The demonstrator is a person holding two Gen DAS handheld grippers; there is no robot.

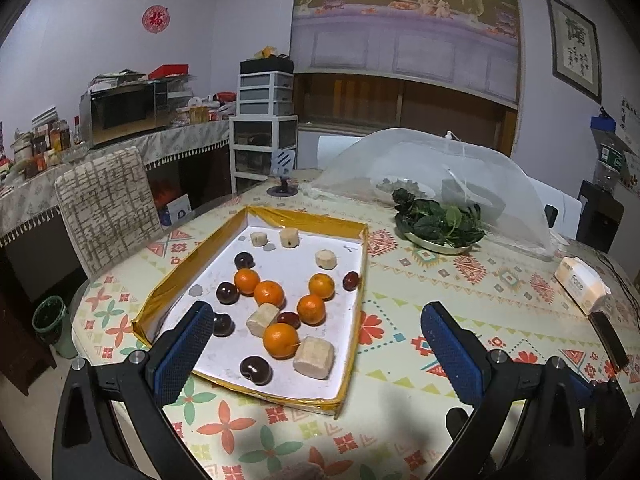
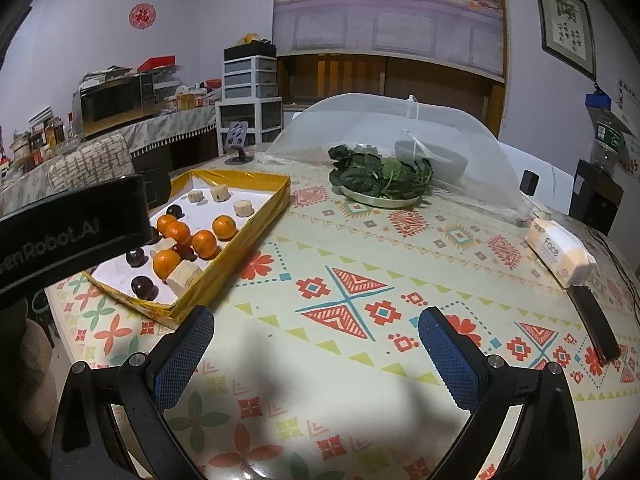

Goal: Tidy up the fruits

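Observation:
A shallow gold-rimmed tray [image 1: 256, 216] with a white floor holds several oranges [image 1: 281, 339], several dark plums [image 1: 256, 369] and several pale cut chunks [image 1: 314, 357]. My left gripper [image 1: 316, 350] hovers open over the tray's near end, its left finger [image 1: 184, 354] above the tray and its right finger [image 1: 450, 356] above the tablecloth. In the right wrist view the same tray [image 2: 256, 232] lies at left, partly hidden by the left gripper's black body [image 2: 68, 232]. My right gripper [image 2: 316, 356] stands open over bare tablecloth, with nothing between its fingers.
A plate of leafy greens [image 1: 438, 224] sits beyond the tray beside a mesh food cover [image 1: 440, 168]. A tissue pack [image 1: 582, 284] and a dark phone [image 1: 608, 338] lie at the table's right edge. A chair [image 1: 106, 208] stands at far left.

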